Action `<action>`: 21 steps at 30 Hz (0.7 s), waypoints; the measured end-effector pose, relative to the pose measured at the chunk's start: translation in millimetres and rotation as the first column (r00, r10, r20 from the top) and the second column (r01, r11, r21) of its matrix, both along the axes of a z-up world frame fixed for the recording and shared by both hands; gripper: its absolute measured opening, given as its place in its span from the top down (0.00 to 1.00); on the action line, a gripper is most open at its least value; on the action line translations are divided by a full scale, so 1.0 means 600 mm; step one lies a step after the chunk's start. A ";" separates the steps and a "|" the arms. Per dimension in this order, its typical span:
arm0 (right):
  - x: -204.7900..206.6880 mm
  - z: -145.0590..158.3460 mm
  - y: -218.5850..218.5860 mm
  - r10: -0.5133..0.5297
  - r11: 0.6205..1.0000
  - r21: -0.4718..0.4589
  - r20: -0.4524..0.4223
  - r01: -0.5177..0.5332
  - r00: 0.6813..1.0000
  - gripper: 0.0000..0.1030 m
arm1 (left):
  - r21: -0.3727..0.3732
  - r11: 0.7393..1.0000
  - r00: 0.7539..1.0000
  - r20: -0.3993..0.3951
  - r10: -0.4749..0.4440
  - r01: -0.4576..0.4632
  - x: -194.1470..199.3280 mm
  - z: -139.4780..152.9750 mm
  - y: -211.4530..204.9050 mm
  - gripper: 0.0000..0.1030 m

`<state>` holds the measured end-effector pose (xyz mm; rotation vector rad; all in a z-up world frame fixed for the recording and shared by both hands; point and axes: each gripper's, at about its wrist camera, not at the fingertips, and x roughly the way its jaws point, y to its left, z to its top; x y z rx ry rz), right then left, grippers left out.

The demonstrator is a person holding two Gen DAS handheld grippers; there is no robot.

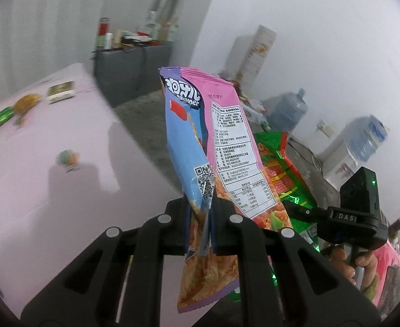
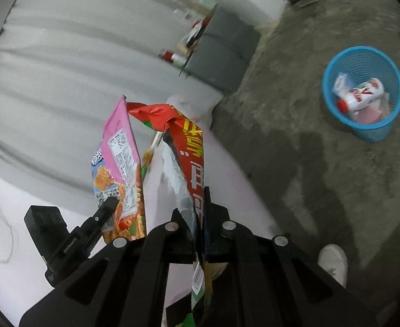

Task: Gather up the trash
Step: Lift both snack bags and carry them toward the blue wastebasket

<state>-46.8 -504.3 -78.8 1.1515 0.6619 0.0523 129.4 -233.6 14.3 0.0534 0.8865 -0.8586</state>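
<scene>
Left gripper (image 1: 201, 212): its fingers were clamped on the lower part of a pink and blue snack bag (image 1: 208, 147), which stood upright above them with its printed label facing the camera.
Right gripper (image 2: 200, 212): its fingers were pinched tight on a red and green snack wrapper (image 2: 189, 147), crumpled at the top, with its tail hanging below the fingers.
Grippers together: just beside each other, each showing in the other's view; a person's hand (image 1: 350, 261) gripped the handle of the right one.
Bench (image 1: 50, 190): covered in pink cloth, with more litter well apart from the held bags: a small box (image 1: 61, 92), a green wrapper (image 1: 3, 115), an orange packet (image 1: 27, 101) and a small round item (image 1: 68, 159).
Wastebasket (image 2: 374, 130): blue mesh, standing on the concrete floor (image 2: 295, 163) away from the bench, with a white and red bottle (image 2: 360, 95) and other scraps lying inside.
Person: a white shoe (image 2: 333, 261) showed on the floor near the right gripper.
Background: water jugs (image 1: 290, 109) and a grey cabinet (image 1: 132, 65) carrying bottles stood by the wall.
</scene>
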 end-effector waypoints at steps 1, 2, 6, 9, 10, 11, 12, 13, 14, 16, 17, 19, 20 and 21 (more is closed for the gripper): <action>-0.007 -0.005 -0.014 -0.023 1.000 0.005 -0.003 0.023 1.000 0.97 | 0.006 1.000 1.000 -0.001 -0.019 0.019 0.001 -0.004 -0.021 0.91; -0.009 -0.008 -0.021 -0.037 0.999 0.008 -0.006 0.037 0.999 0.97 | 0.009 0.999 0.999 -0.002 -0.036 0.036 0.004 -0.007 -0.041 0.91; -0.030 -0.034 -0.069 -0.117 0.992 0.035 -0.027 0.118 0.993 0.97 | 0.022 0.996 0.996 -0.001 -0.088 0.088 0.007 -0.021 -0.109 0.91; -0.038 -0.062 -0.108 -0.174 0.983 0.057 -0.051 0.177 0.983 0.97 | 0.037 0.993 0.993 -0.006 -0.114 0.114 0.018 -0.035 -0.159 0.91; -0.037 -0.071 -0.118 -0.186 0.980 0.064 -0.058 0.190 0.981 0.97 | 0.044 0.992 0.993 -0.009 -0.121 0.121 0.023 -0.041 -0.177 0.91; -0.038 -0.086 -0.134 -0.208 0.974 0.078 -0.068 0.213 0.976 0.97 | 0.049 0.991 0.992 -0.010 -0.123 0.123 0.028 -0.043 -0.189 0.91; -0.037 -0.097 -0.145 -0.224 0.969 0.092 -0.073 0.230 0.972 0.97 | 0.058 0.990 0.992 -0.013 -0.126 0.126 0.036 -0.049 -0.207 0.91; -0.035 -0.109 -0.156 -0.239 0.963 0.108 -0.077 0.246 0.968 0.97 | 0.060 0.990 0.992 -0.014 -0.127 0.128 0.039 -0.052 -0.214 0.91; -0.036 -0.126 -0.173 -0.262 0.953 0.129 -0.089 0.272 0.961 0.97 | 0.063 0.990 0.992 -0.015 -0.127 0.128 0.047 -0.056 -0.225 0.91; -0.029 -0.151 -0.205 -0.292 0.941 0.145 -0.105 0.305 0.951 0.97 | 0.066 0.990 0.992 -0.015 -0.124 0.125 0.061 -0.061 -0.245 0.91; -0.023 -0.163 -0.218 -0.306 0.936 0.145 -0.117 0.321 0.945 0.97 | 0.069 0.990 0.992 -0.016 -0.123 0.123 0.066 -0.062 -0.256 0.91; -0.015 -0.190 -0.247 -0.336 0.923 0.141 -0.150 0.357 0.930 0.97 | 0.078 0.990 0.993 -0.019 -0.118 0.119 0.077 -0.068 -0.273 0.91; -0.010 -0.207 -0.266 -0.358 0.913 0.142 -0.173 0.383 0.918 0.97 | 0.084 0.990 0.993 -0.024 -0.115 0.117 0.085 -0.074 -0.283 0.91; -0.006 -0.219 -0.279 -0.369 0.907 0.141 -0.185 0.396 0.911 0.97 | 0.089 0.989 0.993 -0.029 -0.113 0.115 0.089 -0.077 -0.294 0.91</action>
